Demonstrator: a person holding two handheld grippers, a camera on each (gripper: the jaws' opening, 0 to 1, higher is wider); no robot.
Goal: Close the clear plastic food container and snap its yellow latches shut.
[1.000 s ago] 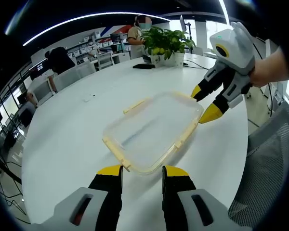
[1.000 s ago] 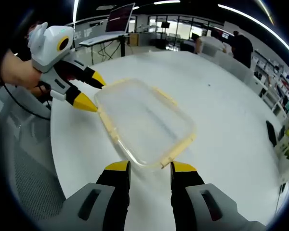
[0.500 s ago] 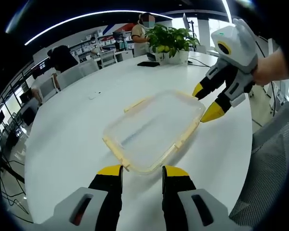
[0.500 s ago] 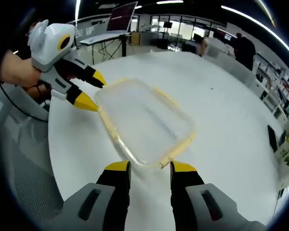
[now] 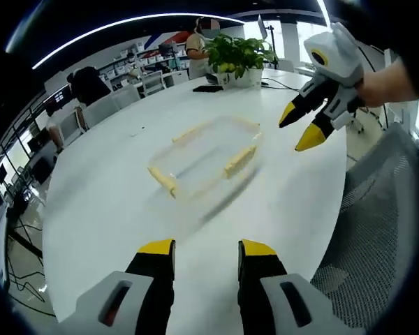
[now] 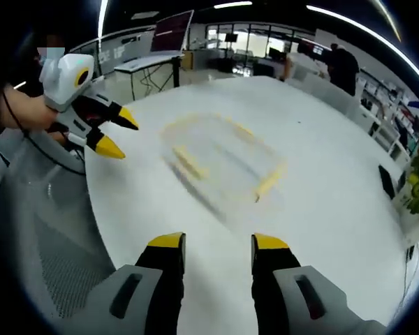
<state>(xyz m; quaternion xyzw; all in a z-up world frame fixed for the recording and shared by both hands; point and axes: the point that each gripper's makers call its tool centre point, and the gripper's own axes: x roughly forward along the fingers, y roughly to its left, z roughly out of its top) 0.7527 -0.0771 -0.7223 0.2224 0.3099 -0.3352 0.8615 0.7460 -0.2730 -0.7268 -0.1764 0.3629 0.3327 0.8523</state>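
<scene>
The clear plastic container with yellow latches lies flat on the white round table, blurred by motion. Whether its latches are down I cannot tell. In the left gripper view my left gripper is open and empty, well short of the container's near end. My right gripper hovers open to the right of the container, apart from it. From the right gripper view the container sits ahead of my open right gripper. The left gripper hangs open off the container's left side.
A potted plant and a dark phone stand at the table's far side. People sit at desks behind. A grey mesh chair is beside the table edge, chair. A laptop stands on a desk behind the table.
Both grippers have pulled back from the container's ends, where they stood close half a second ago. The container now looks smaller and farther off in both views.
</scene>
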